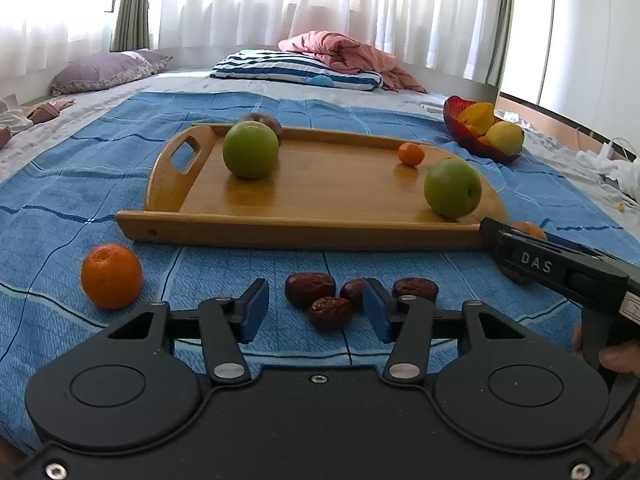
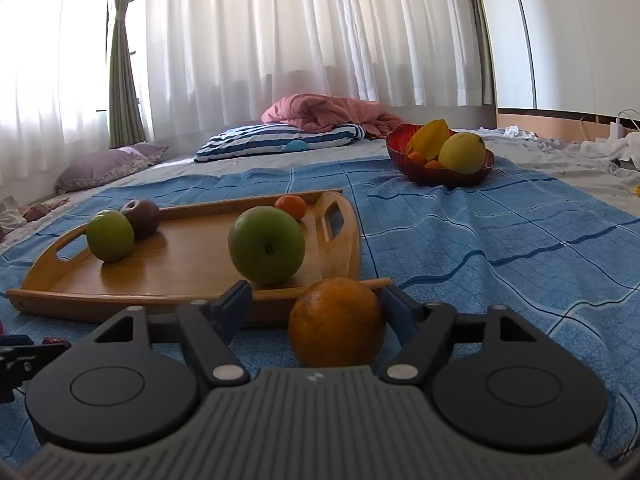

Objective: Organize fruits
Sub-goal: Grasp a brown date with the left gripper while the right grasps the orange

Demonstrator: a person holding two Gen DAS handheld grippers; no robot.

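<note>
A wooden tray (image 1: 320, 196) (image 2: 180, 264) on a blue blanket holds two green apples (image 1: 251, 151) (image 1: 452, 187), a small orange (image 1: 411, 153) and a dark fruit (image 2: 142, 213). Several red dates (image 1: 310, 289) lie in front of it. My left gripper (image 1: 316, 310) is open just above the dates, with some between its fingers. An orange (image 1: 111, 275) lies to its left. My right gripper (image 2: 318, 312) is open around another orange (image 2: 336, 322), whose right side is next to the right finger (image 2: 398, 312). The right gripper also shows in the left wrist view (image 1: 552, 268).
A red bowl (image 2: 436, 174) (image 1: 464, 128) with a starfruit, a yellow fruit and small oranges sits at the far right. A striped pillow (image 1: 296, 68), a pink quilt (image 1: 352, 56) and a purple pillow (image 1: 104, 70) lie at the far end. White clutter (image 2: 612, 144) is at the right edge.
</note>
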